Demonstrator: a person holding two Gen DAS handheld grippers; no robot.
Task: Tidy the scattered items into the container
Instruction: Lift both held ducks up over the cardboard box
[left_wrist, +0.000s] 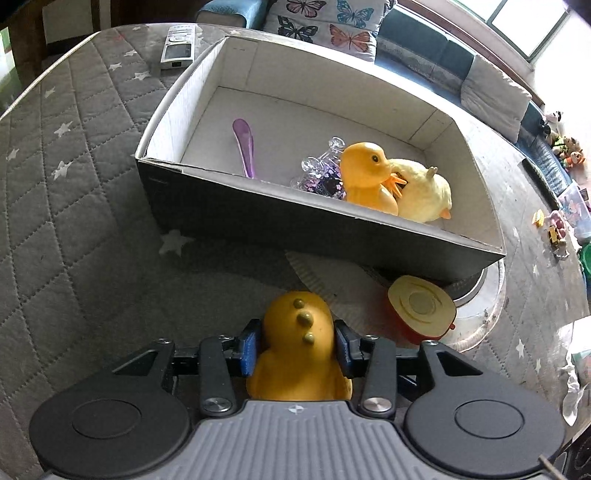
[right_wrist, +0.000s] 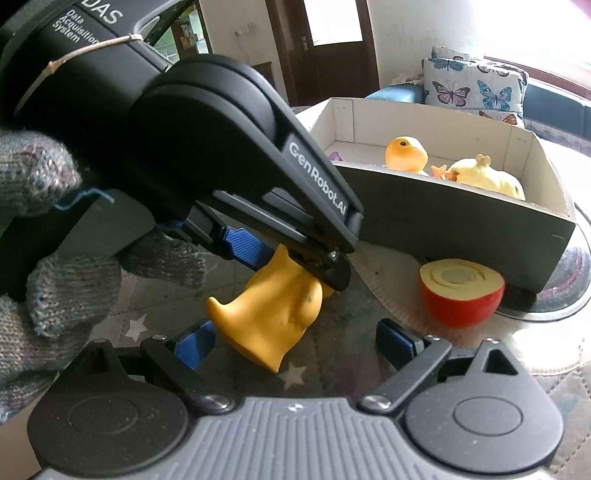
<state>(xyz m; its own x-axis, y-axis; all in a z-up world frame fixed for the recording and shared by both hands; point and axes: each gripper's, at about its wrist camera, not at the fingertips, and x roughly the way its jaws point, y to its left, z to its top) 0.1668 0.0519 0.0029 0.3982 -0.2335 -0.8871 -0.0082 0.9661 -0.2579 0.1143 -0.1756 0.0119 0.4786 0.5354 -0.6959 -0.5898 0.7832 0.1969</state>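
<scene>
- The dino (left_wrist: 299, 347), an orange-yellow rubber toy with three olive bumps down its back, sits in front of the box (left_wrist: 295, 225), well outside it, between the blue pads (left_wrist: 249, 345) of the left gripper (left_wrist: 297, 345).
- The left gripper's jaws are closed on the dino, one pad pressed to each flank; the right wrist view shows the toy tilted, tail end low, close over the table (left_wrist: 74, 240).
- The right gripper (right_wrist: 295, 341) hangs just behind the dino with its jaws wide and nothing between them.
- A hand (right_wrist: 55, 295) in a grey knit glove grips the left gripper's handle.
- The box is an open cardboard one, dark outside and white inside, and stands on the table.
- In the box, toward its right end, a duck (left_wrist: 365, 177) leans against a pale yellow plush chick (left_wrist: 424, 192).
- Left of the duck in the box lie some clear plastic pieces with purple bits (left_wrist: 321, 173), and further left a purple spoon (left_wrist: 243, 147).
- In front of the box, right of the dino, a halved toy apple (left_wrist: 421, 306) rests cut face up, near a paper plate (left_wrist: 332, 277) that reaches under the box's front edge.
- Beyond the box's far left corner a remote (left_wrist: 177, 44) lies on the table's grey quilted star-print cover.
- Behind the box a butterfly cushion (left_wrist: 325, 22) sits on a sofa.
</scene>
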